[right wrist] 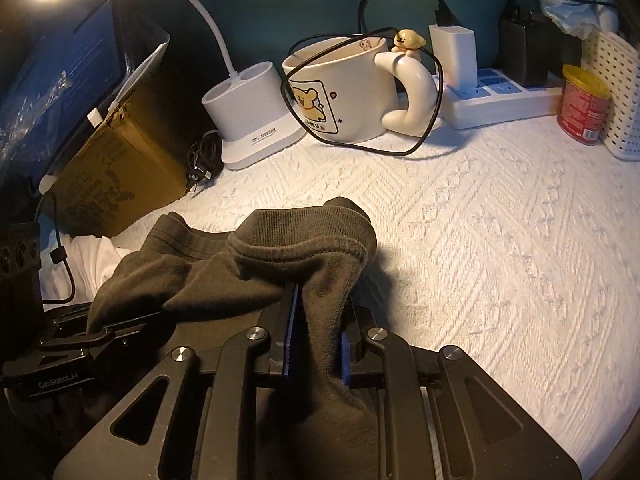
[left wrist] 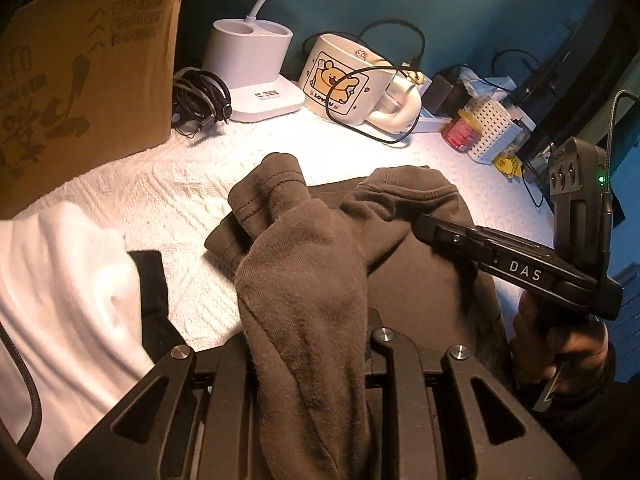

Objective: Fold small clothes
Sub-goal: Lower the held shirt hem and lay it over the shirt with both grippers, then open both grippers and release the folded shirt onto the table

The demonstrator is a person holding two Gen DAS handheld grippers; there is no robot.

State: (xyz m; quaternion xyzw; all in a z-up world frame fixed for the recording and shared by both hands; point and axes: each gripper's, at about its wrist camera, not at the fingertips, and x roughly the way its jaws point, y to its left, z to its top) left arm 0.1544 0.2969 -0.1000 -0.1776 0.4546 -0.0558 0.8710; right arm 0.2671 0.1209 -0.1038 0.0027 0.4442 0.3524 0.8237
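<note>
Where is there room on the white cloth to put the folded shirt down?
The widest bare patch of white cloth lies right of the brown shirt, below the red can. Along the wall it's crowded: mug, lamp base, power strip, cardboard box.

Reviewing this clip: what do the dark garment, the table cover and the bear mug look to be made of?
Dark garment: soft knit, probably cotton jersey, matte; fine ribs and stitched hems show. Table cover: white woven or quilted textile, with a raised chevron pattern. Bear mug: likely glazed ceramic, judging by its glossy cream surface, printed bear and thick moulded handle.
</note>
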